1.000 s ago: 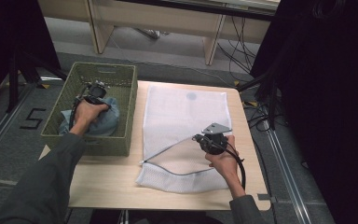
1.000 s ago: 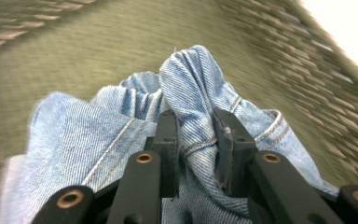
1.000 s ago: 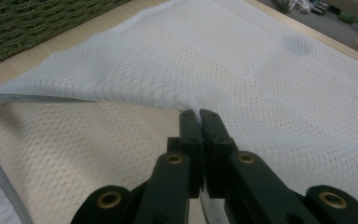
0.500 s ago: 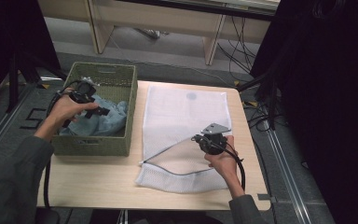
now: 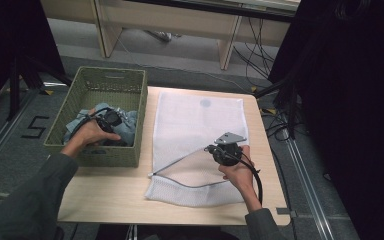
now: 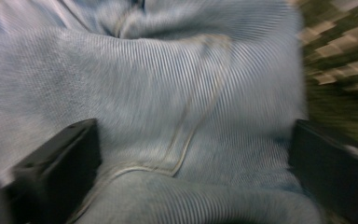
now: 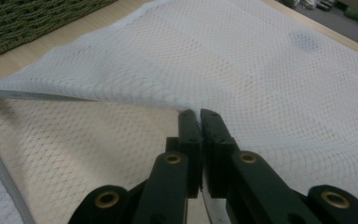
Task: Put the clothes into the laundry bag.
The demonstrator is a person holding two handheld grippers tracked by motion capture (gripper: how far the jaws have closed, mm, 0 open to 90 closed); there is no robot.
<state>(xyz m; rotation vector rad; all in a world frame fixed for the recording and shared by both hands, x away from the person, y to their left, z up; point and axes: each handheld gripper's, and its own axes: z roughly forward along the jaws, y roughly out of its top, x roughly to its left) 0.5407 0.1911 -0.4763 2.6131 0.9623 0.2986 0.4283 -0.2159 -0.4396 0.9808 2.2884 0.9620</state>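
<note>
At the wooden table (image 5: 105,192), my left gripper (image 5: 111,119) is down inside the green woven basket (image 5: 130,85) that sits at the table's left edge, its jaws spread wide after just having been opening, with the pale blue ribbed garment (image 6: 177,93) lying between them; the left gripper view is blurred, so I cannot say for certain whether the pads already touch the cloth, but they do not look pressed onto it. Seen from above, the blue garment (image 5: 125,127) lies crumpled on the basket's floor, toward the near right corner, with my left hand (image 5: 92,135) over it. To the right of the basket, the white mesh laundry bag (image 5: 195,120) lies flat across the middle of the table, a faint round grey mark near its far end. My right gripper (image 5: 215,149) has its jaws pressed together on the upper layer of the mesh at the bag's mouth, lifting that edge clear of the lower layer so that the opening gapes toward the basket; in the right gripper view the two black jaws (image 7: 199,122) meet on a fold of the netting (image 7: 223,70), and the bag's zip edge (image 7: 0,172) runs along the lower left. My right hand (image 5: 237,172) rests near the table's front right corner
</note>
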